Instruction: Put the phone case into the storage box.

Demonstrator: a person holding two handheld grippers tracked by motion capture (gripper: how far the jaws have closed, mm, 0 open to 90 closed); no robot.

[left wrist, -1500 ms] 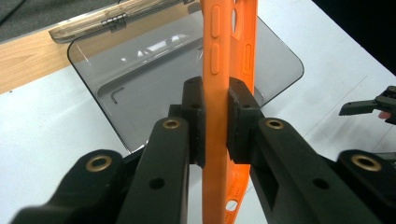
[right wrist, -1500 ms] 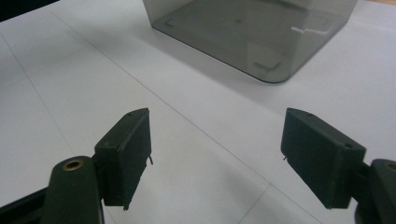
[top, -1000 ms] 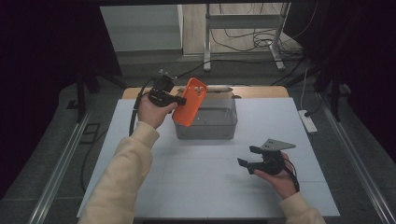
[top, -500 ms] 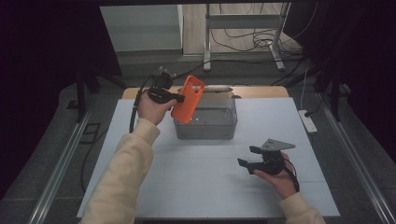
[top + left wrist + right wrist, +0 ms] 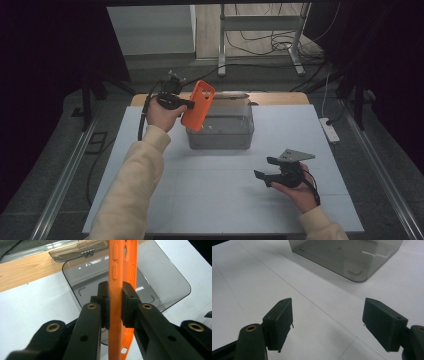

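Left gripper: raised above the table at the left end of the bin, jaws pointing toward the bin; its pads are pressed on the two faces of the orange phone case, seen close in the left gripper view.

Orange phone case: held off the table, standing on its long axis and leaning a little, its upper end with the camera cut-outs topmost; in the high view it overlaps the bin's left rim. In the left gripper view it runs edge-on between the pads, side-button bumps facing the camera (the bin's open mouth lies right behind it).

Grey bin: smoky, see-through plastic, rounded corners, open at the top; it stands on the white table near the far edge, middle of the sheet. Its corner shows at the top of the right gripper view.

Bin lid: a clear, smoky piece lying on the wooden strip just behind the bin.

Right gripper: low over the table at the near right, well apart from the bin, held in the person's right hand; its jaws stand wide apart with only bare table between them, as the right gripper view shows.

Table: white sheet with faint grid lines, a wooden strip along the far edge.

Sleeves: pale cream on both forearms (the left one reaches far up the table).
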